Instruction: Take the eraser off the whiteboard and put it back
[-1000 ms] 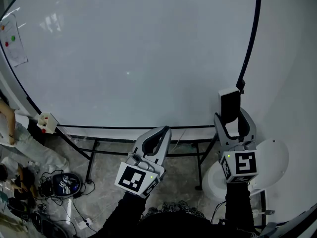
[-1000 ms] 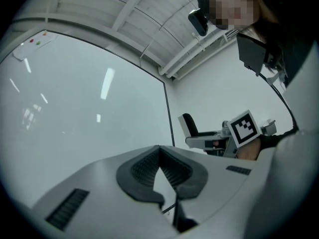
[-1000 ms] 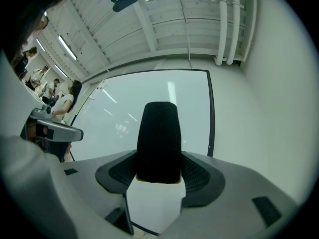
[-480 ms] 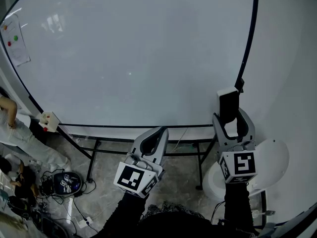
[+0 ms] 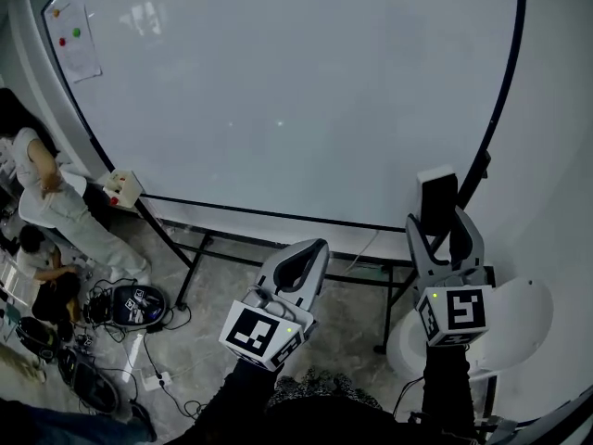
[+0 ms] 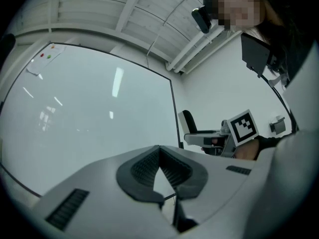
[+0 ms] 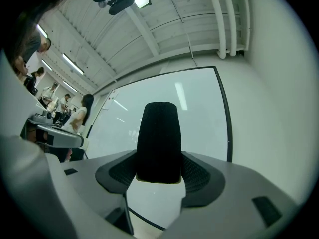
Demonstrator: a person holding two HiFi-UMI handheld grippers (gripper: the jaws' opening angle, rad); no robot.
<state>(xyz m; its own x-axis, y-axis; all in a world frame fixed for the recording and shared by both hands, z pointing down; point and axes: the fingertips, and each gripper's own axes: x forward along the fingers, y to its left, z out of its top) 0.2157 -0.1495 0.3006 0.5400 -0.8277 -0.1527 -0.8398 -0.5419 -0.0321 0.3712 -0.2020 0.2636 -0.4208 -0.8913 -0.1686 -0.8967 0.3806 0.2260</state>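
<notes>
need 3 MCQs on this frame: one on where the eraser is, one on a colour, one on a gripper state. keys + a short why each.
1. Where is the eraser?
A) in a drawer
B) between the fingers of the right gripper
C) between the fingers of the left gripper

2. What colour is the eraser's felt face?
A) black
B) red
C) green

3. How do the left gripper's fingers stand?
A) shut, nothing between them
B) shut on the eraser
C) wide apart

Key:
1 B: the right gripper view shows it clamped upright there.
2 A: the felt is plainly black in that view.
3 A: the left gripper view shows the tips meeting, empty.
</notes>
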